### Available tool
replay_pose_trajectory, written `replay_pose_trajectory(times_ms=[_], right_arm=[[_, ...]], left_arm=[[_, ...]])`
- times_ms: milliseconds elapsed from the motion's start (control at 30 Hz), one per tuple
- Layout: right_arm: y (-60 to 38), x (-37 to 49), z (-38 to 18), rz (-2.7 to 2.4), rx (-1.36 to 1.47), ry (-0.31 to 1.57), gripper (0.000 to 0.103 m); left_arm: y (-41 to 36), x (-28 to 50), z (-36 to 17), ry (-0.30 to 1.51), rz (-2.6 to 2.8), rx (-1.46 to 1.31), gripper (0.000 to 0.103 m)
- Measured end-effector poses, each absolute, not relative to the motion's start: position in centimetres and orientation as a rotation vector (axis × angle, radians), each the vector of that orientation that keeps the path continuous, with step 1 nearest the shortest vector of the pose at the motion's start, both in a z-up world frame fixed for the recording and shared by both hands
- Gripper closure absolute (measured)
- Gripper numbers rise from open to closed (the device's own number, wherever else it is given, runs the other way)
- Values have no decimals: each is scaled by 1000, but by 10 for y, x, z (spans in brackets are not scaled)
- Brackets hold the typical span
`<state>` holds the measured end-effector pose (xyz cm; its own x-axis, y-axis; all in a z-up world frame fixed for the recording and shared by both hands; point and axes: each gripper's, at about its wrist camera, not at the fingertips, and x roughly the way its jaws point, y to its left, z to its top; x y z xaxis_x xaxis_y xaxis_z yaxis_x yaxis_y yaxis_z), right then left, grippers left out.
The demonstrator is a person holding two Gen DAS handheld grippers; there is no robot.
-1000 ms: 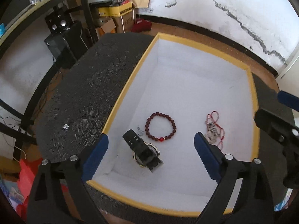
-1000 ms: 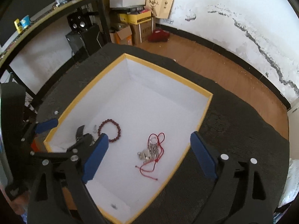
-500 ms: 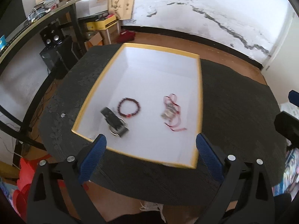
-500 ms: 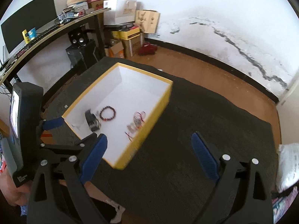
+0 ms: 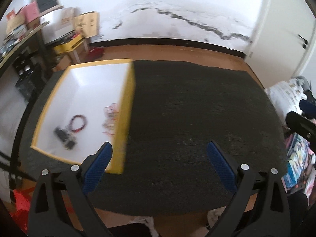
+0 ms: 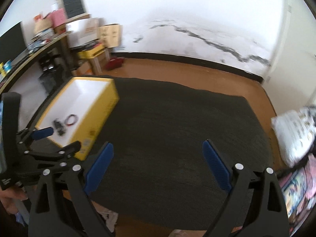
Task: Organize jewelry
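A yellow box (image 5: 126, 106) with a white inside stands on the left of the dark round table (image 5: 197, 108). In it lie a red bead bracelet (image 5: 78, 122), a black watch (image 5: 64, 136) and a red-cord pendant (image 5: 109, 116). The box (image 6: 98, 118), bracelet (image 6: 71, 119) and watch (image 6: 58, 128) also show in the right wrist view. My left gripper (image 5: 159, 163) is open and empty, held back above the table's near edge. My right gripper (image 6: 158, 163) is open and empty, to the right of the box. The left gripper's fingers (image 6: 42, 133) show at the box's near corner.
A dark shelf (image 6: 39, 45) with boxes and clutter stands at the back left. Cardboard boxes (image 5: 86, 25) lean on the stained white wall. A white door (image 5: 286, 29) is at the right. A patterned pillow (image 6: 294, 132) and coloured items lie at the right.
Both grippers have pulled back and up from the box and swung right. The box now sits small at the left of both views. The jewellery has not moved.
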<state>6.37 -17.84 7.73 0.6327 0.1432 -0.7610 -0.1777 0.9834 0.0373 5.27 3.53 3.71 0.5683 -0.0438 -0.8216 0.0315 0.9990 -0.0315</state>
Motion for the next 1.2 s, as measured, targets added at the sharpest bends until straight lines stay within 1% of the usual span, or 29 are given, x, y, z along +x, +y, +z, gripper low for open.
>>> replay_pose_trajectory(times_ms=[167, 267, 400, 500, 567, 700, 867, 1200], right_arm=[[-231, 77, 36, 94, 24, 900, 14], [-246, 85, 15, 68, 28, 912, 14], [-257, 98, -9, 41, 22, 868, 14], [-263, 111, -24, 58, 52, 897, 14], [-265, 119, -28, 74, 88, 906, 14], [-260, 126, -36, 48, 51, 892, 14], [-260, 135, -59, 51, 71, 932, 14], [-258, 133, -58, 80, 76, 923, 14]], left_arm=[[-4, 73, 13, 969, -93, 4, 9], [-20, 87, -6, 979, -109, 10, 9], [-26, 105, -27, 971, -115, 25, 9], [-24, 118, -45, 986, -95, 47, 9], [-23, 123, -47, 986, -95, 40, 9], [-24, 125, -47, 947, -97, 38, 9], [-27, 126, -58, 948, -103, 46, 9], [-19, 135, -65, 967, -95, 17, 9]])
